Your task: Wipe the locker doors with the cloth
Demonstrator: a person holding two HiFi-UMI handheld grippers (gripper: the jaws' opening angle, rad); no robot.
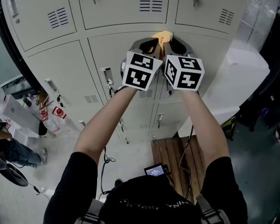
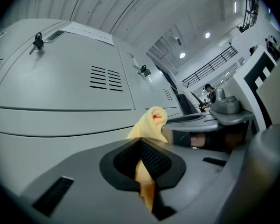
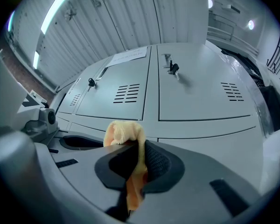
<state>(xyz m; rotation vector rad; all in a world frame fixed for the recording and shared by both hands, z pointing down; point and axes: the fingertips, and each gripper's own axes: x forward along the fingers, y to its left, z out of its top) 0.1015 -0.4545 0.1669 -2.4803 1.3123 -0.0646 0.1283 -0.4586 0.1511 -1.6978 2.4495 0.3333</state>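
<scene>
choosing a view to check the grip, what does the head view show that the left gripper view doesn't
Only the head view: the person's forearms, wooden boards on the floor and a small screen at the chest.
Only the left gripper view: the left gripper with its jaws shut on the cloth, plus ceiling lights.
Both: the yellow cloth and the grey locker doors with vents and keys.
</scene>
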